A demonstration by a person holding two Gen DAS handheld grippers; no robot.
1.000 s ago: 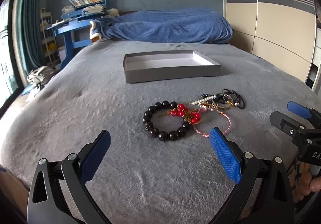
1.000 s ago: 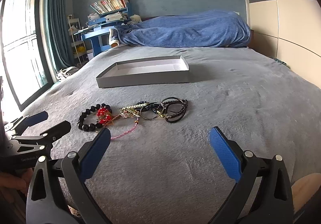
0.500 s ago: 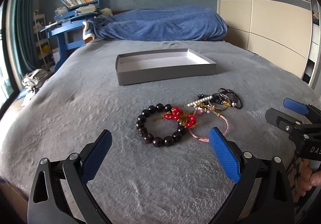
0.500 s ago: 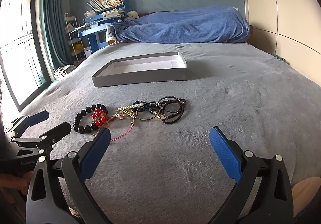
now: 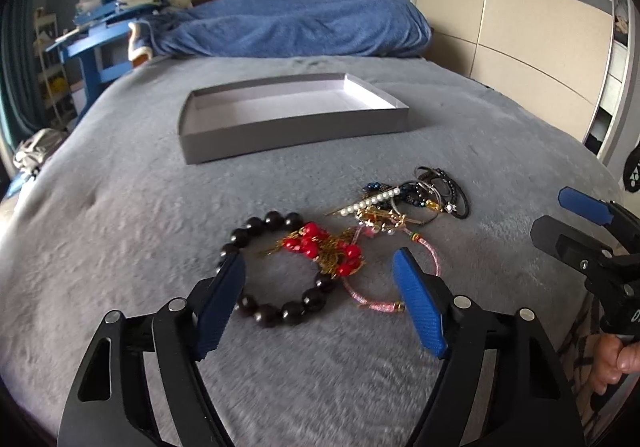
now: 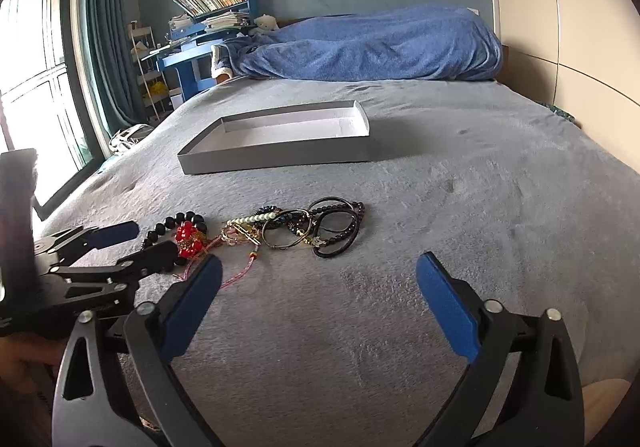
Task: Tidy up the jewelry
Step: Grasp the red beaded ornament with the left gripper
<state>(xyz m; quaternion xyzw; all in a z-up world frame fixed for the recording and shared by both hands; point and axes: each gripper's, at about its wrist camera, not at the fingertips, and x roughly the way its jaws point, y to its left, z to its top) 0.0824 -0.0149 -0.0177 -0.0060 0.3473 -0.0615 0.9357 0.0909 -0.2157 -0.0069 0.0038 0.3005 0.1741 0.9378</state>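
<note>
Left gripper (image 5: 318, 273): jaws closing, nothing pinched yet; black bead bracelet (image 5: 276, 271) framed between pads, judged first pick. Right gripper (image 6: 318, 279): jaws closing, empty, bare bedspread (image 6: 500, 207) beneath. Jewelry heap (image 6: 308, 229) at its 12 o'clock. Grey box (image 5: 294, 115) at 12 o'clock beyond heap, empty, judged destination.

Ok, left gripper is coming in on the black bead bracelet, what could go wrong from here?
1. The red-and-gold piece lies across the black bead bracelet, so lifting one may drag the other.
2. The left gripper, jaws closing with nothing pressed yet, may also catch the pink cord bracelet beside its right-hand finger.
3. The pile looks tangled; a snag could pull several pieces short of the grey tray.
</note>
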